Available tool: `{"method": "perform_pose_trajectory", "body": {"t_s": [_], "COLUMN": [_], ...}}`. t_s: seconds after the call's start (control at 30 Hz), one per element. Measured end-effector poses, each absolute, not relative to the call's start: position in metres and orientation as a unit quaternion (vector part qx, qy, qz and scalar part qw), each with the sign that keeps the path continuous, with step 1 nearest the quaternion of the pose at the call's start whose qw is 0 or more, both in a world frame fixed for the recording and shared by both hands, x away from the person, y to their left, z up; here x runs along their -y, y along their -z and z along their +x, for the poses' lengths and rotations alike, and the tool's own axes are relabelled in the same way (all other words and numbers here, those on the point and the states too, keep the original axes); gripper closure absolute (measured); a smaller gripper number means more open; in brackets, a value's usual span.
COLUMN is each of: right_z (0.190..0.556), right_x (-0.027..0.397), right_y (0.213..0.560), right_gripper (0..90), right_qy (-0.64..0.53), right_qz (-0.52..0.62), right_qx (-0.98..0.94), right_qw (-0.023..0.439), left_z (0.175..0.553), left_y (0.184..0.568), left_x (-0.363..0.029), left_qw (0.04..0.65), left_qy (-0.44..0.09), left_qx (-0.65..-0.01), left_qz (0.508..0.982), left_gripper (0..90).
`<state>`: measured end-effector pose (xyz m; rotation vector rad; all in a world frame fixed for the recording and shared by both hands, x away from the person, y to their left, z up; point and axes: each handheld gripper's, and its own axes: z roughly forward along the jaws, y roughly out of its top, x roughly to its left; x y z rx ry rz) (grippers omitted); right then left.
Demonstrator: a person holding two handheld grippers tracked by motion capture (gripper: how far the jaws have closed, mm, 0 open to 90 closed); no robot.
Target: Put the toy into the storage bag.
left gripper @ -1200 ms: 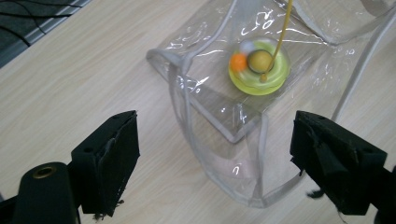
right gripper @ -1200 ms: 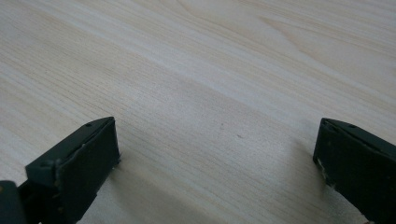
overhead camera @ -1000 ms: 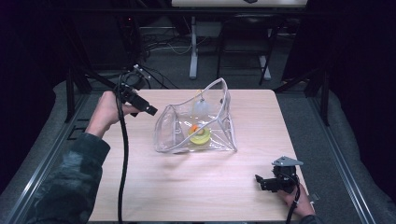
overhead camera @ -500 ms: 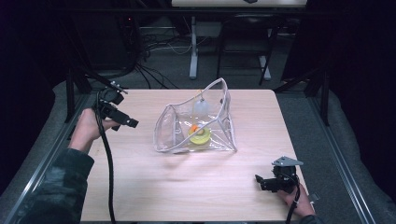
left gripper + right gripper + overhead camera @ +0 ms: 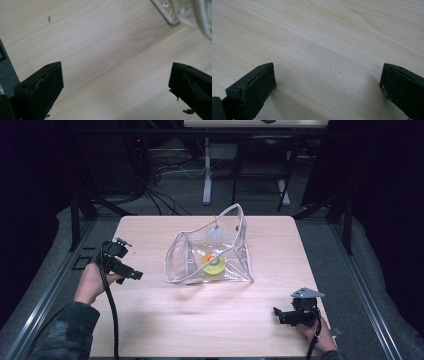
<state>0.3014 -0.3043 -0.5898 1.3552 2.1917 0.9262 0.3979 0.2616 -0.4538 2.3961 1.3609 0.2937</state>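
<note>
Left gripper (image 5: pixel 131 273) now sits low at the left edge of the table (image 5: pixel 200 330) in the high view, jaws spread wide with nothing between them. A second ago it was higher and closer in, just beside the upper left rim of the clear pouch (image 5: pixel 209 251); half a second ago it was already drawing away to the left. Its jaws have just been opening and now stand fully apart. In the left gripper view the pouch's white-edged corner (image 5: pixel 175 15) shows at the upper right of the frame, well clear of the black jaws — bare wood lies between them.

The pouch stands open at the centre of the table, mouth tilted up toward the far edge, with a yellow roll (image 5: pixel 213 265), an orange piece (image 5: pixel 207 257) and a pale bottle (image 5: pixel 216 234) inside. Its place and tilt match the earlier frames.

Right gripper (image 5: pixel 287 316) rests at the lower right of the high view, jaws spread, nothing held — unchanged.

Judgement: the left hand has let go of the pouch and backed off; the packing looks finished or paused, both tools parked.
</note>
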Motion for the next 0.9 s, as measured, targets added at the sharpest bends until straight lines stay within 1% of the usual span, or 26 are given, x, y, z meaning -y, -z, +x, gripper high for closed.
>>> {"method": "perform_pose_trajectory", "body": {"t_s": [0.27, 0.3, 0.4, 0.63, 0.73, 0.9], "right_z": [0.301, 0.301, 0.301, 0.301, 0.301, 0.301], "right_x": [0.304, 0.304, 0.304, 0.305, 0.304, 0.305], "right_y": [0.590, 0.590, 0.590, 0.588, 0.590, 0.588], "right_gripper": [0.0, 0.0, 0.0, 0.0, 0.0, 0.0], "right_qy": [-0.330, -0.330, -0.331, -0.324, -0.333, -0.324], "right_qz": [0.485, 0.485, 0.485, 0.484, 0.484, 0.484], "right_qx": [-0.784, -0.784, -0.784, -0.789, -0.784, -0.789], "right_qw": [0.201, 0.201, 0.200, 0.196, 0.200, 0.194], "left_z": [0.385, 0.385, 0.375, 0.360, 0.349, 0.344], "left_y": [0.492, 0.492, 0.508, 0.523, 0.535, 0.540], "left_x": [-0.266, -0.266, -0.266, -0.269, -0.271, -0.263], "left_qw": [0.177, 0.177, 0.175, 0.191, 0.212, 0.204], "left_qy": [-0.098, -0.098, -0.092, -0.095, -0.106, -0.119], "left_qx": [-0.484, -0.484, -0.488, -0.495, -0.506, -0.500], "left_qz": [0.851, 0.851, 0.850, 0.842, 0.830, 0.833], "left_gripper": [0.0, 0.0, 0.0, 0.0, 0.0, 0.0]}}
